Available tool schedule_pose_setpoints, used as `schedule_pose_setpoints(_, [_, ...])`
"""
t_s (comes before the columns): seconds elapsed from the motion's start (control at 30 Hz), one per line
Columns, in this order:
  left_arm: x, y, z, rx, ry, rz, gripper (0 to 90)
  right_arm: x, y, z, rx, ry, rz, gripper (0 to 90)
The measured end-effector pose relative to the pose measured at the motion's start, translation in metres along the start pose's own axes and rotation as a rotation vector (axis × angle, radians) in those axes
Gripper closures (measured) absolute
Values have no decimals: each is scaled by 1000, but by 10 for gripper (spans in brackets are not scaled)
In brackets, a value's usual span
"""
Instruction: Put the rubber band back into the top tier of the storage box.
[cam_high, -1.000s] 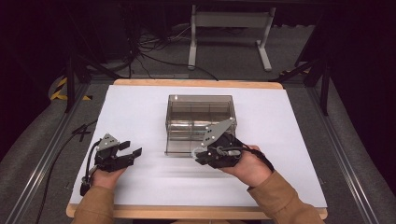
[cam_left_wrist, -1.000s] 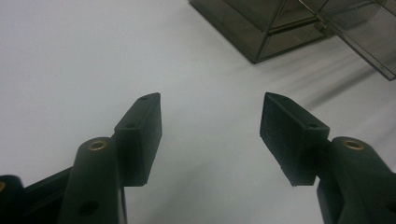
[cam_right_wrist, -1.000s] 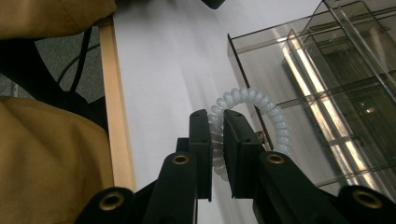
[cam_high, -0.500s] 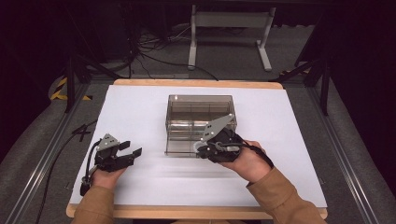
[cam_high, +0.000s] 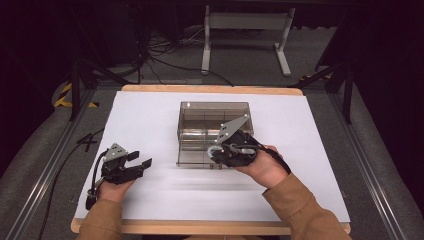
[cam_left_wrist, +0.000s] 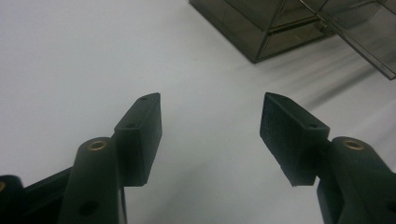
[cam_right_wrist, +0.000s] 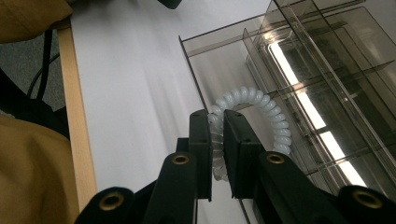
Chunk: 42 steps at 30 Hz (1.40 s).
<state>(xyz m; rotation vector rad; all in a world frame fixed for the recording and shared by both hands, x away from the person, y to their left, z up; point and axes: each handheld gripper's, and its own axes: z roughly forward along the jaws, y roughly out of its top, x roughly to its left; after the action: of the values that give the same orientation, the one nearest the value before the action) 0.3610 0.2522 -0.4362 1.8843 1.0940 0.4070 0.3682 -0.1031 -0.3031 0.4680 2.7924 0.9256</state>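
A smoky clear plastic organiser box (cam_high: 212, 120) with inner dividers stands mid-table; its corner (cam_left_wrist: 280, 28) also appears in the left gripper view. My right gripper (cam_high: 216, 154) hovers at the box's near edge, shut on a white coiled spiral ring (cam_right_wrist: 252, 105) whose loop arcs over an open tray of the box (cam_right_wrist: 299, 88). That ring (cam_high: 214, 149) is a pale curve by the jaws in the high view. My left gripper (cam_high: 141, 161) rests on the white table at the near left, open, with nothing between its pads (cam_left_wrist: 142, 133).
The white tabletop (cam_high: 150, 115) has a wooden front edge (cam_right_wrist: 77, 121). A tan sleeve (cam_right_wrist: 32, 158) lies close by the right gripper. A white stand (cam_high: 245, 30) and cables sit on the dark floor beyond the table.
The right gripper with the ring has shifted slightly toward the box's near edge. The left gripper has stayed put.
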Motion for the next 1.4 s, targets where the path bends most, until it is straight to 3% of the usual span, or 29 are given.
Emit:
schedule_pose_setpoints(0.6, [0, 0, 0, 0, -2, -1, 396, -15, 0, 23, 66, -34, 8, 823])
schedule_pose_setpoints(1.4, [0, 0, 0, -1, -1, -2, 395, -23, -2, 43, 125, -16, 25, 821])
